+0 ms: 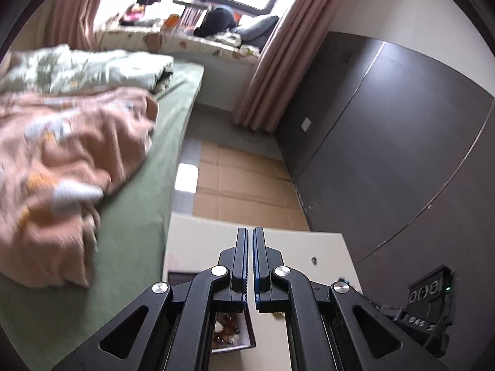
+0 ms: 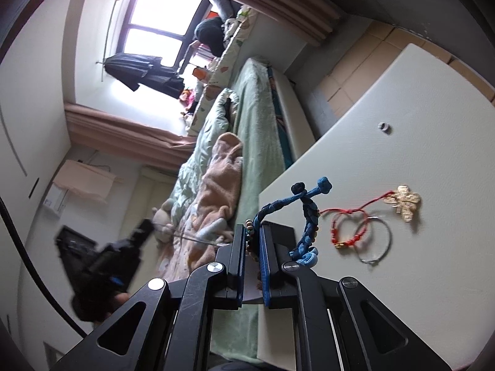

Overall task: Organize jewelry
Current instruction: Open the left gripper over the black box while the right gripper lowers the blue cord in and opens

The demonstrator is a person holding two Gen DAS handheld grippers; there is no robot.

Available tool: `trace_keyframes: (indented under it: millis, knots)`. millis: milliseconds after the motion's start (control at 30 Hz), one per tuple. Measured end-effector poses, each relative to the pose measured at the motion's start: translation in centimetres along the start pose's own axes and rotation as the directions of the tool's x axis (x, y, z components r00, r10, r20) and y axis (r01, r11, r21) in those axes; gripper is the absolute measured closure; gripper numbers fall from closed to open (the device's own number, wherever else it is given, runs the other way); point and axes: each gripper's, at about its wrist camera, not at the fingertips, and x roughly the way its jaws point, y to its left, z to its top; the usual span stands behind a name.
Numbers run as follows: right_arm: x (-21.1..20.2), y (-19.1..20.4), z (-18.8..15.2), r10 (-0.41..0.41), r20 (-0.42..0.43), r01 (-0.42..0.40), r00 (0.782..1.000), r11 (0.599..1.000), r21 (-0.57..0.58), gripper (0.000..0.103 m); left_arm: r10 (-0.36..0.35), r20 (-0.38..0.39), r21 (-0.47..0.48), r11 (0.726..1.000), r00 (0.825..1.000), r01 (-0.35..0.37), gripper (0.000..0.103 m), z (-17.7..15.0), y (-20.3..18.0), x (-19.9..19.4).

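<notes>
My right gripper (image 2: 252, 230) is shut on a blue braided bracelet (image 2: 306, 213) with beads between the fingers, held above the white table (image 2: 417, 99). On the table lie a red cord bracelet (image 2: 348, 227), a silver bangle (image 2: 376, 239), a gold flower brooch (image 2: 403, 202) and a small ring (image 2: 384, 127). My left gripper (image 1: 250, 235) is shut and empty above the table (image 1: 198, 235). Below it a dark box (image 1: 230, 329) holds beaded jewelry. A small ring (image 1: 314, 260) lies to its right.
A bed with green sheet (image 1: 148, 216) and pink blanket (image 1: 62, 160) borders the table's left side. A dark wall panel (image 1: 386, 154) stands to the right. Cardboard covers the floor (image 1: 241, 182). The left gripper (image 2: 105, 262) shows blurred in the right wrist view.
</notes>
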Motion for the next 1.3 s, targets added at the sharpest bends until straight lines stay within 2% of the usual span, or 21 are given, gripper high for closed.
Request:
trace_keyframes:
  millis: [100,133,200,233,267,300,433,567,767,900,967,1000,1033,1167,1300]
  knots:
    - [1.1,0.8,-0.3,0.038,-0.01,-0.038,0.999,0.999,-0.007,0.093,0.011,-0.015,-0.038,0.999,1.0,-0.011,0.1,-1.6,1.1,1.2]
    - [1.6,1.1,-0.5,0.052,-0.016,-0.052,0.999,0.999,-0.01,0.093,0.013,-0.021,-0.041,0.999,1.0,-0.014,0.097,-2.0,1.4,1.5]
    - [2.6,1.6,-0.8,0.066,-0.03,-0.067,0.997,0.998,-0.021,0.093,0.013,-0.04,-0.049,0.999,0.999,-0.015,0.073,-2.7,1.9,2.0]
    - [3.3,2.0,-1.0,0.076,-0.043,-0.077,0.996,0.997,-0.027,0.093,0.011,-0.04,-0.056,0.998,0.999,-0.014,0.036,-2.8,2.3,2.0]
    - [3.7,2.3,-1.2,0.082,-0.052,-0.084,0.995,0.996,-0.031,0.093,0.01,-0.035,-0.062,0.998,0.999,-0.013,0.006,-2.9,2.6,1.8]
    - [4.5,2.8,-1.5,0.09,-0.068,-0.093,0.994,0.995,-0.044,0.093,0.006,-0.025,-0.069,0.998,1.0,-0.008,0.0,-2.9,2.9,1.5]
    - [7.0,4.1,-2.6,0.091,-0.12,-0.101,0.989,0.991,-0.084,0.093,0.022,0.013,-0.095,0.995,1.0,-0.021,0.0,-2.7,4.9,0.4]
    - [9.3,4.9,-3.3,0.08,-0.152,-0.096,0.985,0.99,-0.105,0.093,0.06,0.001,-0.099,0.993,0.998,-0.059,0.0,-2.9,6.7,0.0]
    - [12.7,4.6,-4.0,0.069,-0.184,-0.082,0.981,0.994,-0.065,0.093,0.087,0.025,-0.131,0.988,0.996,-0.083,0.0,-2.8,9.2,-1.1]
    - [15.2,4.5,-4.7,0.042,-0.238,-0.055,0.97,0.997,-0.049,0.091,0.105,0.023,-0.138,0.985,0.994,-0.101,0.0,-2.8,10.3,-1.5]
    - [16.1,4.4,-5.0,0.005,-0.275,-0.016,0.962,0.999,-0.04,0.07,0.113,0.027,-0.138,0.984,0.993,-0.109,0.0,-2.8,10.7,-1.6]
    - [16.3,4.4,-5.0,0.008,-0.275,-0.016,0.962,0.999,-0.028,0.048,0.118,0.029,-0.14,0.984,0.993,-0.113,0.0,-2.8,10.9,-1.7]
    - [16.0,4.4,-5.1,0.009,-0.265,-0.016,0.964,1.0,-0.025,0.039,0.117,0.029,-0.145,0.983,0.993,-0.112,0.0,-2.7,11.0,-1.8]
    - [13.8,4.7,-4.7,0.022,-0.246,-0.028,0.969,0.999,-0.023,0.039,0.112,0.025,-0.159,0.981,0.993,-0.107,0.0,-2.6,11.0,-1.9]
    - [10.8,4.8,-4.2,-0.046,-0.211,0.029,0.977,0.996,-0.081,0.039,0.093,0.023,-0.126,0.988,0.995,-0.09,0.0,-2.7,9.6,-1.7]
